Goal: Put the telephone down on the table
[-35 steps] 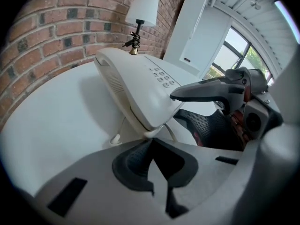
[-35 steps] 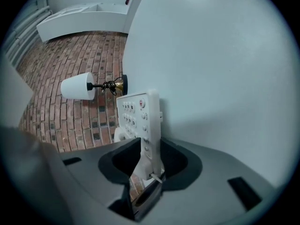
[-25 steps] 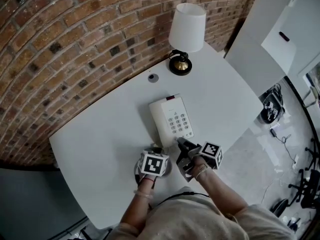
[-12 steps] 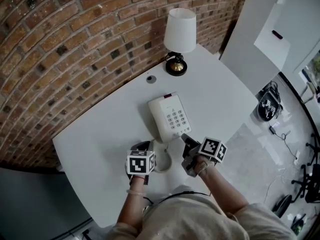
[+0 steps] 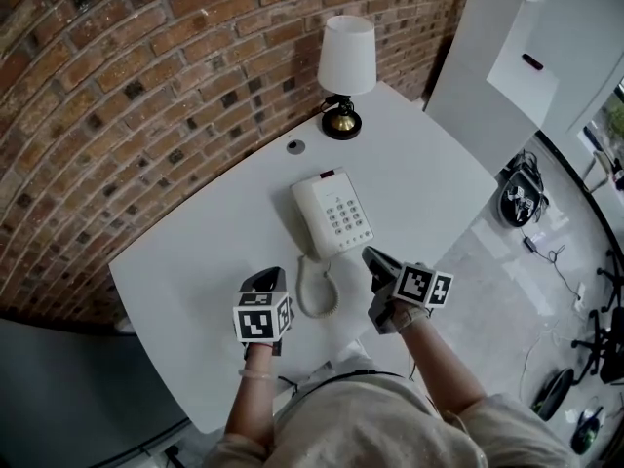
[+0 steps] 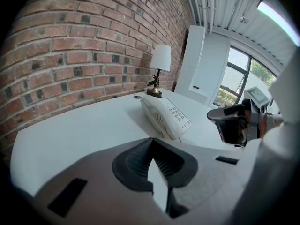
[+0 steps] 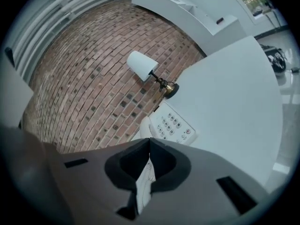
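Observation:
The white telephone lies flat on the white table, keypad up, handset resting on its left side. Its coiled cord loops toward me between my two grippers. My left gripper hovers near and left of the phone, shut with nothing in it. To the cord's right my right gripper is shut and empty too. In the left gripper view the telephone lies beyond the closed jaws, with the right gripper at the right. The right gripper view has the telephone just past its closed jaws.
A table lamp with a white shade and brass base stands at the table's far edge by the brick wall. A small round disc sits left of it. A white cabinet and floor cables lie to the right.
Both grippers have drawn back from the telephone toward me. The right gripper left the phone's near corner and its jaws closed. The left gripper moved left, uncovering the cord loop.

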{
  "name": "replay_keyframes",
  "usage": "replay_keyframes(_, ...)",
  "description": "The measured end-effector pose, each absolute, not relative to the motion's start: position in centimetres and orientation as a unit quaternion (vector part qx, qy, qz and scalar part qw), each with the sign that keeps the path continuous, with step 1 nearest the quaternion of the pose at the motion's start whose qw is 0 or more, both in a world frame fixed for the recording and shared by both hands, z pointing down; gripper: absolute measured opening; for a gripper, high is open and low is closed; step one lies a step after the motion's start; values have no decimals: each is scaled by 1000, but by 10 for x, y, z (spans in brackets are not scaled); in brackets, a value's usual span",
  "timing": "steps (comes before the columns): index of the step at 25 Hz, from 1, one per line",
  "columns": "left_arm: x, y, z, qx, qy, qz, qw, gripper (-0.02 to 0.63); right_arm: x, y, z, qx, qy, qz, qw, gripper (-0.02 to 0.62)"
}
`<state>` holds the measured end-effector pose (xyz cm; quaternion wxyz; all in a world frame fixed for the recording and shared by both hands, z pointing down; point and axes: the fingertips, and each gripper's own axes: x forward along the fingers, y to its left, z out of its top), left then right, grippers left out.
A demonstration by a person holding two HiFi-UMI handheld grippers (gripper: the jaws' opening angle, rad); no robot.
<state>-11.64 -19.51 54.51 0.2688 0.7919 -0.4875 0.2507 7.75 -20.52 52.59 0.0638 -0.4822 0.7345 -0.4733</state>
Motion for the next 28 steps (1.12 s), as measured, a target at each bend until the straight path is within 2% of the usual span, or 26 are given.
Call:
replay_keyframes(4, -125, -184, 532, 799, -489, 233, 262, 5, 75, -192, 511, -488, 774, -403, 15, 6)
replay_keyframes(9, -135, -174, 508, 806, -500, 197, 248, 5, 66, -173, 496, -483, 804, -347, -14, 6)
replay_keyframes(28, -175, -127, 450, 803, -571, 91, 143, 5, 73, -124, 459, -508, 831, -227, -10, 5)
